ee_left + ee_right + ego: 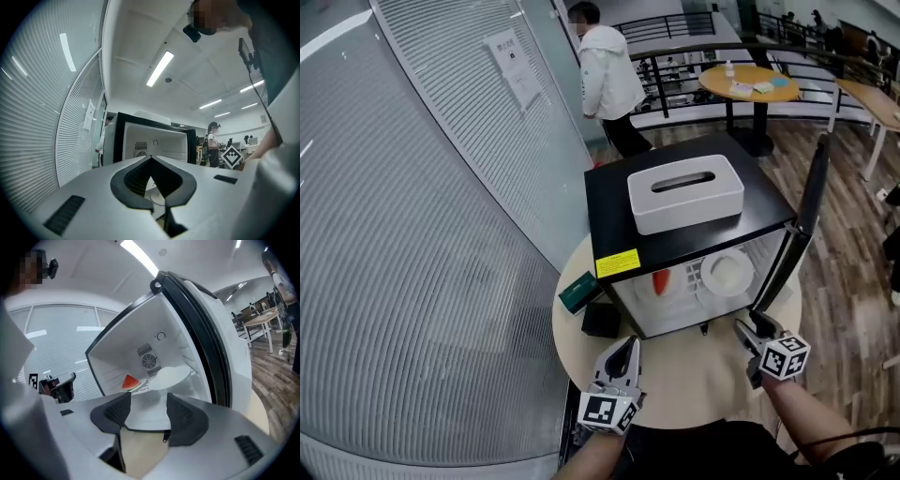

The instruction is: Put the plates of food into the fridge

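Plates (727,275) being lodged in the fridge (619,202), left gripper (627,347) is held closed and right gripper (742,330) parted, both empty, at the table's (694,380) near edge.

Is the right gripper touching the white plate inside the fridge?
Apart. The head view shows the right gripper outside the fridge, with a gap before the white plate.

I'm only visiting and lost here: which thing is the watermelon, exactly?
Find the black mini fridge on the round table, its door open. Inside, left of the white round plate, sits the watermelon slice, the only red thing there.
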### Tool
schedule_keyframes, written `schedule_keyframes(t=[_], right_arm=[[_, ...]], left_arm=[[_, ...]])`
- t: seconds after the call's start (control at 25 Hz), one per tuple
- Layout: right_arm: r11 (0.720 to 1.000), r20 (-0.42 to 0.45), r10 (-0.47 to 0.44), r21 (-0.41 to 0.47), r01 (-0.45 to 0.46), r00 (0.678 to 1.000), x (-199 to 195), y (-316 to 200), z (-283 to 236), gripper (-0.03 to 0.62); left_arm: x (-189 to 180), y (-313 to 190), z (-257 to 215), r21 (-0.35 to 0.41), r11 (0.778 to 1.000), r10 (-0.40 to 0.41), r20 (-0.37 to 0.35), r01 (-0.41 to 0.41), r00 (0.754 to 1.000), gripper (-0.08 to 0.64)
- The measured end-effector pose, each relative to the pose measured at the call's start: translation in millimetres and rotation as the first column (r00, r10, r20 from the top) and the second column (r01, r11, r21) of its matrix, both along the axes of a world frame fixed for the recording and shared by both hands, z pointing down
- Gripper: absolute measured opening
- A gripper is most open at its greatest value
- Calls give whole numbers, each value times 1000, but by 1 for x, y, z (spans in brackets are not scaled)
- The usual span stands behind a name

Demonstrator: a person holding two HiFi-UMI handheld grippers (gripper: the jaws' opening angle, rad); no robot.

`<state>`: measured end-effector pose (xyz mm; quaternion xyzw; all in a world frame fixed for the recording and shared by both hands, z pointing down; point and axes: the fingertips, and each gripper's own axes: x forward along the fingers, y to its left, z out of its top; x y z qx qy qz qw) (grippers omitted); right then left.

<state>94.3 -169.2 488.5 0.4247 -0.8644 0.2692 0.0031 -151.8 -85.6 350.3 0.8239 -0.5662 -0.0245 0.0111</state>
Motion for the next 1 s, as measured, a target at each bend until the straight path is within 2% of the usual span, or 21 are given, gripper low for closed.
schedule_keyframes(t=[0.08, 0.2, 0.28, 0.56, 0.76, 1.0], right_arm=[[999, -27, -15, 44, 17, 1000, 1, 11, -13, 226], [992, -73, -24, 122, 32, 997, 4, 23, -33, 78], [987, -75, -43, 152, 54, 996, 2, 30, -44, 37], [971, -107, 5, 238, 21, 994, 15, 41, -63, 9], [973, -110, 50, 228, -23, 993, 25, 35, -55, 6], [967, -124, 50, 254, -17, 991, 17, 34, -63, 6]], left_arm=[[-3, 6, -5, 5, 1000, -5, 1, 5, 1000, 3], [-3, 14, -8, 7, 1000, -2, -3, 2, 1000, 3], [-1, 18, -8, 11, 1000, 7, 8, -7, 1000, 3], [0, 29, -3, -12, 1000, 13, 13, -12, 1000, 3], [-5, 21, 2, -20, 1000, 12, 16, -12, 1000, 3], [-5, 18, -6, -3, 999, 33, 14, -33, 999, 3]])
